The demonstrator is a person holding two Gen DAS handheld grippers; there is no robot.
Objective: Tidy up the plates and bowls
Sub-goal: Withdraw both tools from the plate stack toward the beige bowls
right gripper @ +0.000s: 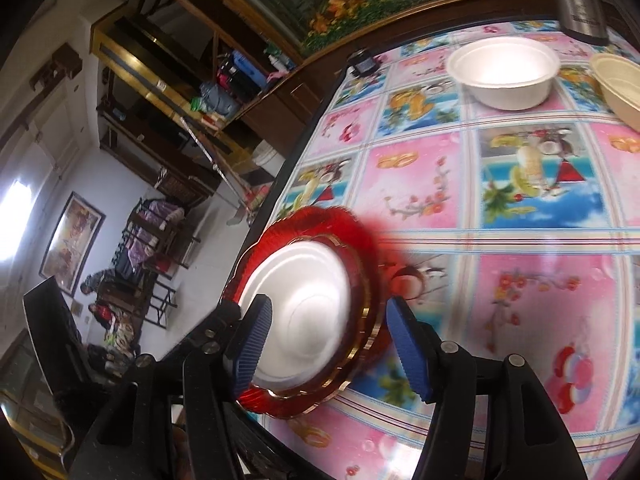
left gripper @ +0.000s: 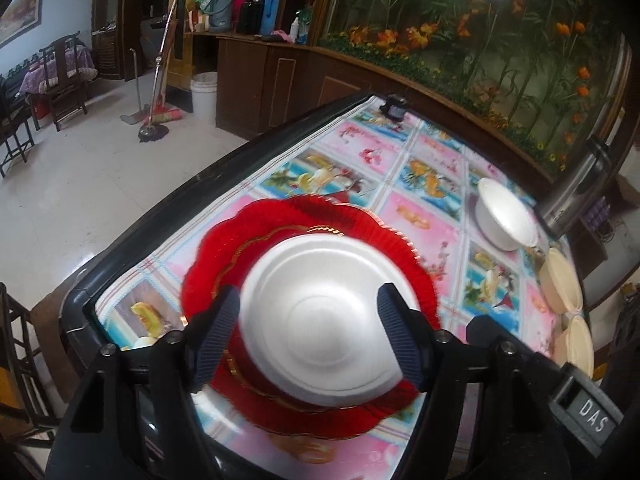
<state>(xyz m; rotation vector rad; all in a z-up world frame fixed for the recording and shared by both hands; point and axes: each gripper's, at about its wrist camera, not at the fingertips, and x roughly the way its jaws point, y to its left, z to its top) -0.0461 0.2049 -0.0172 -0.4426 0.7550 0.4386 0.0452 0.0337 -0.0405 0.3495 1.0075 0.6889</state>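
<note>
Two claws hang over one stack at the table's near corner. The left claw [left gripper: 308, 334] has its jaws apart and holds nothing; its ribbed pads stand either side of a white plate [left gripper: 324, 320] without pressing on it. The right claw [right gripper: 332, 344] is also parted and empty, one pad over the plate's edge, the other out over the cloth. The white plate lies on a small red plate [right gripper: 362, 320], which lies on a larger frilled red plate [left gripper: 280, 220], all three nested. Farther across the patterned tablecloth [right gripper: 520, 280] sits a white bowl [right gripper: 504, 74], and just beside it cream bowls [left gripper: 560, 284] along the far edge, near a steel flask [left gripper: 576, 188]. No earlier picture is given, so the claws' movement is left unsaid. The likely risk is the stack's place: it sits close to the table edge [left gripper: 160, 216], so a knock from either pad while moving off could slide the light white plate or push the stack toward the floor.
</note>
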